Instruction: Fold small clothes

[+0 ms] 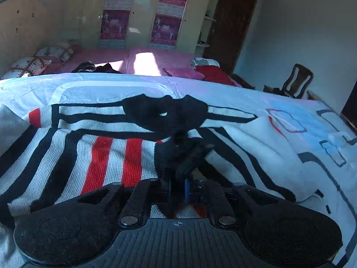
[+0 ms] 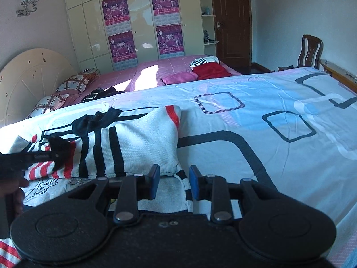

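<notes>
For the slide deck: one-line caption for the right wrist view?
Right gripper open over striped sweater's hem on the bed; left gripper pinches its far side.

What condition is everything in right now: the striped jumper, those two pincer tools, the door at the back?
Black, white and red striped knitted jumper: partly folded on the bed, a sleeve laid across.
Left gripper: nearly closed, pinching black fabric of the jumper.
Right gripper: jaws apart, jumper edge between them, not pressed.
Dark brown wooden door: closed.
</notes>
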Demonstrator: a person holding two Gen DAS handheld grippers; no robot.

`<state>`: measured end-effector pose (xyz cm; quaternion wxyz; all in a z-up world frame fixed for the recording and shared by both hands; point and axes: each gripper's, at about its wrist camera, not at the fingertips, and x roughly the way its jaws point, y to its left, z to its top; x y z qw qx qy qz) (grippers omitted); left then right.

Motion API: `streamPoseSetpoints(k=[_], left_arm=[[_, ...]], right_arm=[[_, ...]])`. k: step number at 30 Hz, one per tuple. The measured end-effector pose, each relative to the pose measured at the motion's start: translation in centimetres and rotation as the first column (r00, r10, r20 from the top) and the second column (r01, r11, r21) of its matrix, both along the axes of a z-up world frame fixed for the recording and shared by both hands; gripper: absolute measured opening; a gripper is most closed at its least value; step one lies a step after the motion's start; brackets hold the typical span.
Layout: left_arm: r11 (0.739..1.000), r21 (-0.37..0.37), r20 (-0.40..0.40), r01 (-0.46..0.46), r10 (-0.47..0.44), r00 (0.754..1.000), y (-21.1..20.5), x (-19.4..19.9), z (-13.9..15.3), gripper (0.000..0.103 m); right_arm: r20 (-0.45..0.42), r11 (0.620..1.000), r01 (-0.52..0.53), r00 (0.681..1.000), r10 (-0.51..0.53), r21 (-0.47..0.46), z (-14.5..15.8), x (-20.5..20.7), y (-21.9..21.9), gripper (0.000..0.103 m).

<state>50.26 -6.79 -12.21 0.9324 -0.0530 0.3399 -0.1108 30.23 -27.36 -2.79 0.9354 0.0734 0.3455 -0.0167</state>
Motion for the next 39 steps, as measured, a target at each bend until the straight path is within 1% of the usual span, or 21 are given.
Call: streamPoseSetpoints(k=[1,2,3,6,10,13,16,17,19,21,23,26,28,29,31,32,33,34,35,37,39], left_arm=[[1.000,-0.004,0.035,0.019,-0.019,0.999,-0.2,-1.1,0.6,0.047],[1.000,-0.017,0.073,0.020,-0.018,0.997,0.1,-2.6,1.2,0.067],[1.000,-0.011,0.101,0.007,-0.005,0.995,0.6,-3.9,1.8,0.068],[0.997,0.032,0.157,-0.072,0.066,0.985,3.8,-8.8,2.6,0.068],[0.968,0.117,0.156,-0.224,0.204,0.966,9.8,-12.3,1.9,0.068],[0.940,0.118,0.113,-0.321,0.308,0.945,14.4,-12.7,0.9,0.068],[0.935,0.117,0.066,-0.336,0.330,0.942,16.5,-12.0,-0.6,0.068],[0.937,0.100,0.051,-0.334,0.330,0.942,17.1,-11.3,-1.6,0.068],[0.941,0.071,0.039,-0.331,0.329,0.944,17.9,-10.6,-2.2,0.068],[0.944,0.060,0.044,-0.326,0.323,0.945,18.1,-10.0,-2.7,0.068],[0.945,0.062,0.038,-0.322,0.320,0.947,18.1,-9.2,-3.2,0.068],[0.945,0.056,0.044,-0.323,0.321,0.946,17.9,-9.1,-3.3,0.068],[0.944,0.048,0.046,-0.325,0.323,0.945,18.0,-9.3,-3.4,0.068],[0.944,0.045,0.048,-0.327,0.325,0.944,18.0,-9.3,-3.5,0.068],[0.944,0.040,0.047,-0.328,0.326,0.944,18.1,-9.2,-3.7,0.067],[0.944,0.036,0.050,-0.328,0.327,0.944,18.1,-9.3,-3.6,0.064],[0.947,0.025,0.056,-0.319,0.317,0.947,18.2,-9.4,-3.4,0.055],[0.949,0.018,0.060,-0.313,0.312,0.948,18.3,-9.6,-3.3,0.038],[0.950,0.013,0.060,-0.311,0.309,0.949,18.3,-9.6,-3.2,0.035],[0.951,0.016,0.046,-0.309,0.308,0.950,18.2,-9.4,-3.5,0.035],[0.951,-0.013,0.044,-0.308,0.309,0.950,18.5,-9.3,-3.3,0.032]], right_arm=[[0.001,1.000,-0.004,1.000,0.004,0.014,0.0,0.1,-0.1,0.032],[0.004,1.000,-0.013,1.000,0.013,0.028,0.0,0.4,0.0,0.035],[0.009,0.999,-0.026,1.000,0.026,0.043,0.0,0.6,0.3,0.039],[0.017,0.991,-0.090,0.996,0.088,0.104,-0.5,2.1,2.5,0.040],[0.002,0.941,-0.174,0.983,0.181,0.291,-2.2,5.6,6.7,0.039],[-0.014,0.909,-0.181,0.979,0.201,0.375,-4.0,8.4,9.7,0.039],[-0.093,0.898,-0.140,0.976,0.196,0.418,-6.3,11.0,11.9,0.037],[-0.120,0.902,-0.122,0.975,0.187,0.414,-6.9,11.7,12.5,0.034],[-0.111,0.908,-0.111,0.979,0.170,0.403,-7.4,12.2,13.3,0.030],[-0.084,0.925,-0.123,0.983,0.163,0.358,-7.2,12.4,14.0,0.014],[-0.051,0.937,-0.142,0.985,0.167,0.318,-6.2,12.4,14.3,0.007],[0.082,0.959,-0.201,0.979,0.189,0.199,-3.0,11.1,14.4,0.006],[0.157,0.973,-0.187,0.974,0.166,0.132,-0.8,9.8,13.0,0.006],[0.171,0.981,-0.160,0.975,0.140,0.111,-0.1,9.2,11.7,0.006],[0.144,0.988,-0.128,0.983,0.115,0.086,-0.5,8.9,9.8,0.006],[0.100,0.991,-0.117,0.989,0.109,0.071,-1.5,9.1,9.2,0.007],[0.059,0.991,-0.109,0.993,0.104,0.082,-2.5,9.4,8.7,0.007],[0.041,0.990,-0.102,0.994,0.098,0.098,-3.2,9.4,8.4,0.007],[0.036,0.990,-0.099,0.995,0.096,0.105,-3.6,9.3,8.3,0.007],[0.048,0.989,-0.099,0.994,0.095,0.107,-3.9,9.0,8.6,0.007],[0.074,0.989,-0.107,0.992,0.100,0.104,-3.6,8.6,8.8,0.007]])
